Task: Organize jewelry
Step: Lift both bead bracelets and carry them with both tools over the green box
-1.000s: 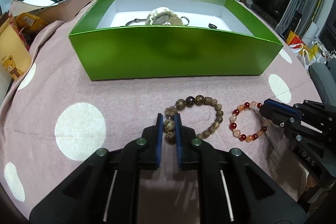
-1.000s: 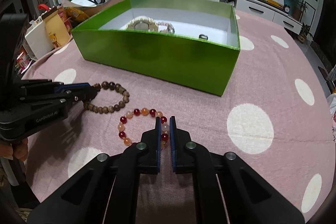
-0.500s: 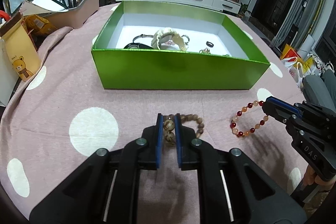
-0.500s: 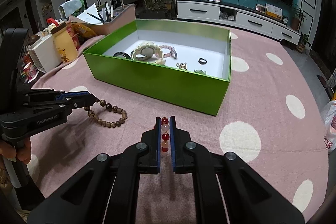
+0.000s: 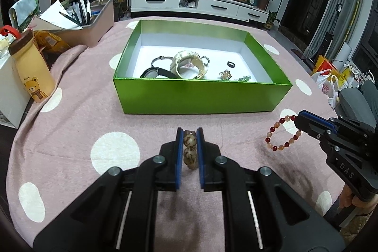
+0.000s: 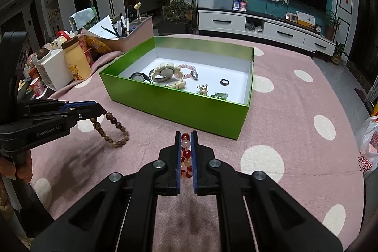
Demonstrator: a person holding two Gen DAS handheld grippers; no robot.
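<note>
My left gripper (image 5: 189,134) is shut on a brown wooden bead bracelet (image 5: 190,148), which hangs from it above the table in the right wrist view (image 6: 113,129). My right gripper (image 6: 186,136) is shut on a red and orange bead bracelet (image 6: 186,155), seen dangling in the left wrist view (image 5: 282,134). Both are held in the air in front of the open green box (image 5: 200,98), (image 6: 174,105). The box holds a cream watch (image 5: 189,61), a black band (image 5: 153,72), a pink bead bracelet (image 6: 189,70), a black ring (image 5: 231,64) and small charms (image 6: 203,89).
The table has a pink cloth with white dots (image 5: 115,152). At the left stand a yellow bear bottle (image 5: 33,72), a white carton (image 6: 54,70) and a tray with pens and papers (image 5: 82,20). A plastic bag (image 6: 368,152) lies off the right edge.
Both grippers have lifted their bracelets off the cloth and risen and pulled back, so the box now looks smaller and its inside shows more fully.
</note>
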